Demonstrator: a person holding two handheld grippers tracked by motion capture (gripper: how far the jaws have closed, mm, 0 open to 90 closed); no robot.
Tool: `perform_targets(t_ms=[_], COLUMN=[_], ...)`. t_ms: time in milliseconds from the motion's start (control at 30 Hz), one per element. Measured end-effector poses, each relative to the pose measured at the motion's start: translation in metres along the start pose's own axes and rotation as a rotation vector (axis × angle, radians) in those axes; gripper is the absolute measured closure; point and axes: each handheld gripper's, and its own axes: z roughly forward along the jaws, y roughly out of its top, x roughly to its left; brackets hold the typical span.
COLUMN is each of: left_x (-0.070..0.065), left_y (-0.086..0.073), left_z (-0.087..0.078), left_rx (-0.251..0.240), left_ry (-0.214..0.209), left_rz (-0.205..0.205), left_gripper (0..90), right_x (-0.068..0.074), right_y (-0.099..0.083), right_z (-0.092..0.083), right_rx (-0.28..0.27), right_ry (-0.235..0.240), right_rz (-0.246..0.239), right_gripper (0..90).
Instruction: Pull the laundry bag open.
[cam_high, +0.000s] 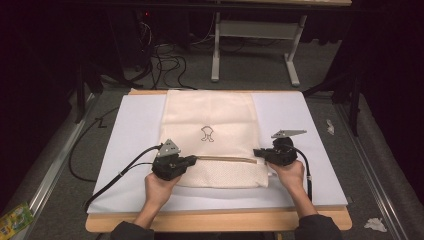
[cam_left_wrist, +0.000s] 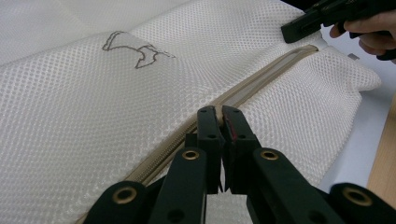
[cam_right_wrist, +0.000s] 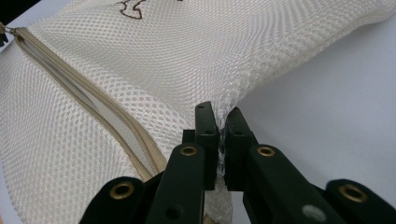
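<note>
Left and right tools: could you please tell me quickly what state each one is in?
Left tool: closed, pinching the zipper end of the mesh bag.
Right tool: closed on the mesh bag's edge.

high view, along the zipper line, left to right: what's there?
Left gripper → zipper on the mesh bag → right gripper, all on the white mat.
</note>
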Motion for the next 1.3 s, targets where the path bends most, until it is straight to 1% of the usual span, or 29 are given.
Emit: perform_targets(t_ms=[33, 133, 233, 400, 467, 600, 700, 767, 933, 1000, 1067, 1133, 1300], left_x=[0.001, 0.004, 0.008, 0.01, 0.014, 0.017, 0.019, 0.019, 0.021, 0.022, 0.024, 0.025, 0.03], left_y=[0.0, -0.001, -0.003, -0.003, -0.004, -0.006, -0.006, -0.006, -0.006, -0.006, -0.006, -0.005, -0.005], left_z=[-0.001, -0.004, -0.007, -0.01, -0.012, -0.015, -0.018, -0.018, -0.02, -0.021, -0.023, -0.026, -0.034], left_rx=[0.0, -0.002, -0.012, -0.015, -0.022, -0.028, -0.029, -0.031, -0.032, -0.037, -0.045, -0.047, -0.06], left_ry=[0.007, 0.012, 0.011, 0.023, 0.015, 0.027, 0.022, 0.023, 0.019, 0.023, 0.019, 0.024, 0.037], left_rz=[0.0, -0.005, -0.027, -0.023, -0.034, -0.049, -0.056, -0.056, -0.053, -0.06, -0.072, -0.07, -0.081], left_gripper=[87.2, 87.2, 87.2, 87.2, 87.2, 87.2, 87.2, 87.2, 87.2, 87.2, 87.2, 87.2, 87.2], right_x=[0.0, 0.0, -0.002, -0.002, -0.003, -0.003, -0.003, -0.002, -0.002, -0.002, -0.003, -0.004, -0.005], right_y=[0.0, 0.0, 0.0, 0.0, -0.001, -0.002, -0.001, -0.001, -0.001, -0.001, -0.002, -0.003, -0.003], right_z=[0.0, 0.0, 0.0, -0.001, 0.0, 0.0, 0.0, -0.001, 0.0, 0.0, 0.0, -0.001, -0.002], right_rx=[0.001, -0.006, -0.004, -0.002, -0.002, 0.002, 0.001, 0.0, 0.0, 0.003, 0.005, 0.0, -0.005], right_ry=[-0.001, -0.011, -0.008, -0.009, -0.008, -0.006, -0.002, -0.003, 0.002, 0.001, 0.003, 0.0, -0.001], right_rz=[0.003, 0.007, 0.007, 0.009, 0.01, 0.011, 0.013, 0.006, 0.014, 0.013, 0.013, 0.012, 0.019], right_gripper=[88.4, 88.4, 88.4, 88.4, 88.4, 88.4, 88.4, 88.4, 88.4, 88.4, 88.4, 88.4, 88.4])
